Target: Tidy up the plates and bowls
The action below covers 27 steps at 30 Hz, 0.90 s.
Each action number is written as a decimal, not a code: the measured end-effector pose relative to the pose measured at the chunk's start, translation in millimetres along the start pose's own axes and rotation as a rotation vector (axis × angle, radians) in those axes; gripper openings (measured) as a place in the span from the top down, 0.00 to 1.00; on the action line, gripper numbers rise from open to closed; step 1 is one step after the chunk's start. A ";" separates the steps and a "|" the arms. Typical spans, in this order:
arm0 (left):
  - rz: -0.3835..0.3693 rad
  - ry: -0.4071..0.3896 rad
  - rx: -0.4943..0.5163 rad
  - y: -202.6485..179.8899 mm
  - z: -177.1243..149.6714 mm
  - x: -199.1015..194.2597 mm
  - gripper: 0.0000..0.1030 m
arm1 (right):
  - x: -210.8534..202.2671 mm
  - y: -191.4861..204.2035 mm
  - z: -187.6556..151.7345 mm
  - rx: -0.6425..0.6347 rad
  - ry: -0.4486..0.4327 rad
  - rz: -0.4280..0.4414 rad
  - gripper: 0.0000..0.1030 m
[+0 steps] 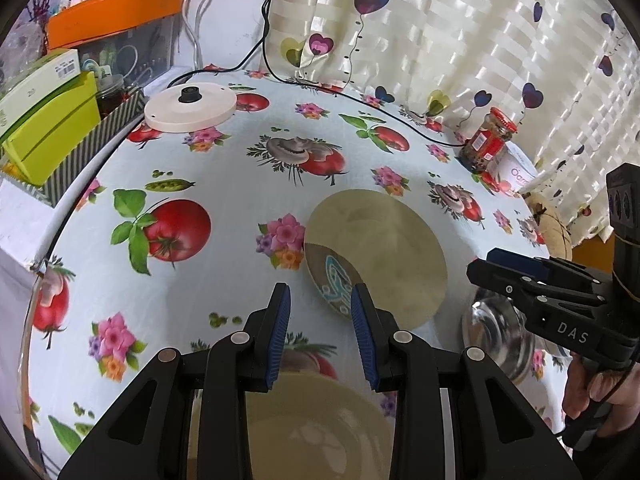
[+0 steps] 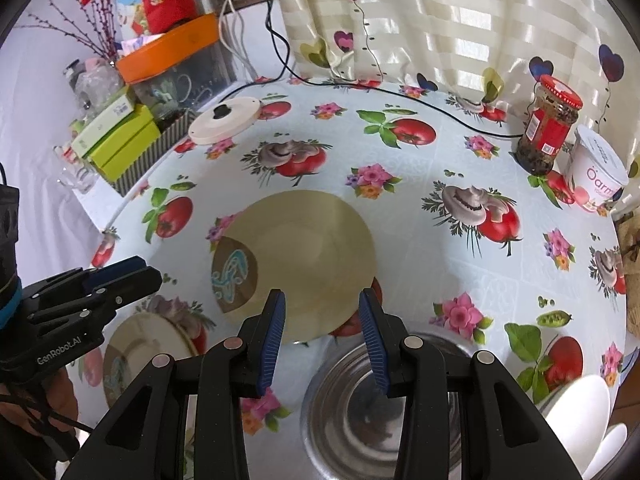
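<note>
A cream plate with a brown and teal patch (image 1: 384, 256) lies on the tablecloth; it also shows in the right wrist view (image 2: 304, 260). My left gripper (image 1: 320, 324) is open and empty, above a second cream plate (image 1: 316, 424) that also shows in the right wrist view (image 2: 144, 356). My right gripper (image 2: 322, 332) is open and empty above a steel bowl (image 2: 360, 420), which also shows in the left wrist view (image 1: 496, 336). White dishes (image 2: 580, 412) sit at the right wrist view's lower right. Each gripper appears in the other's view: the right (image 1: 480, 268), the left (image 2: 152, 272).
A cream pot lid (image 1: 190, 106) lies at the back left. Green boxes in a striped tray (image 1: 56, 140) and an orange-lidded bin (image 1: 116, 12) stand left. A red-capped jar (image 2: 548, 124) and a yoghurt tub (image 2: 600, 172) stand at the right. A black cable (image 2: 440, 108) crosses the back.
</note>
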<state>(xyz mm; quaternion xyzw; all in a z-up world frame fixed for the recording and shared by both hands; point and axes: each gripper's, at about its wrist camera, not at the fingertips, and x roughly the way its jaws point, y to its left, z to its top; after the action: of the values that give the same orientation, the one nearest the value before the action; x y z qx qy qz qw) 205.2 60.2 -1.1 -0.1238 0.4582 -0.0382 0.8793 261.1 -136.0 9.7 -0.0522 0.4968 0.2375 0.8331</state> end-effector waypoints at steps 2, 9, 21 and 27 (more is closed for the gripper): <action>-0.003 0.005 -0.004 1.1 3.2 5.6 0.68 | 6.1 -2.9 3.1 0.004 0.009 0.001 0.63; -0.005 0.019 -0.029 10.0 12.2 23.2 0.68 | 22.3 -10.6 12.2 0.007 0.033 0.000 0.63; -0.012 0.063 -0.038 10.5 17.2 51.2 0.68 | 56.3 -23.7 23.9 0.029 0.114 -0.001 0.64; -0.012 0.080 -0.047 12.0 17.2 61.3 0.68 | 69.0 -29.0 25.7 0.043 0.146 -0.002 0.64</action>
<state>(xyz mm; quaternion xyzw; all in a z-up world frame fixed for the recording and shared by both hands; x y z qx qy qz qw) 254.0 63.9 -43.5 -0.1455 0.4933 -0.0376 0.8568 321.9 -129.6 -40.6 -0.0520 0.5614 0.2213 0.7958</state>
